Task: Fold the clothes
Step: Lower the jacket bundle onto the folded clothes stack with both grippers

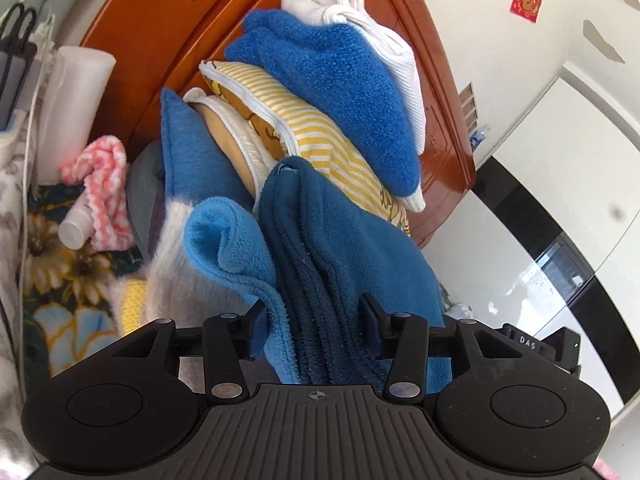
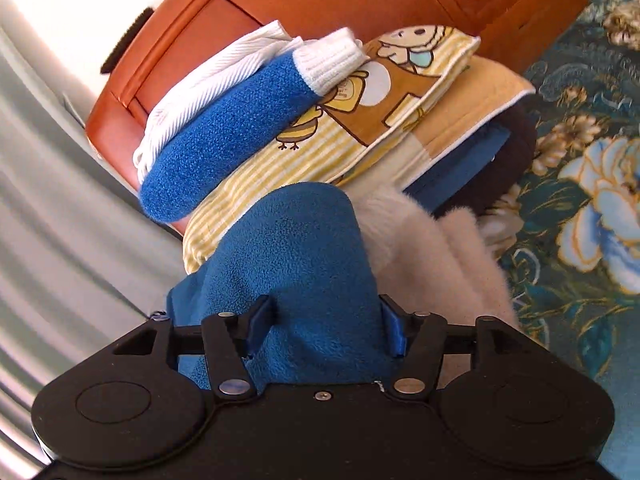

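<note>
1. A big orange-brown wooden headboard (image 1: 168, 24) is standing behind a bed, and the flowery bedspread (image 2: 580, 184) is lying under everything.
2. A pile of folded clothes (image 1: 320, 92) is leaning against the headboard, with a fuzzy bright blue sweater (image 2: 224, 136) sitting on top of a yellow striped cartoon top (image 2: 384, 92).
3. A dark blue fleece garment (image 1: 344, 248) is bunching up in front of the pile, close to both cameras, beside a fluffy beige piece (image 2: 448, 248).
4. The left gripper (image 1: 316, 316) is squeezing thick folds of the fleece garment between its two fingers.
5. The right gripper (image 2: 324, 320) is pinching another bunch of the same fleece, with its fingers pressing in on both sides.
6. A pink and white cloth (image 1: 104, 192) is lying on the bedspread, touching a small white bottle (image 1: 76, 228).
</note>
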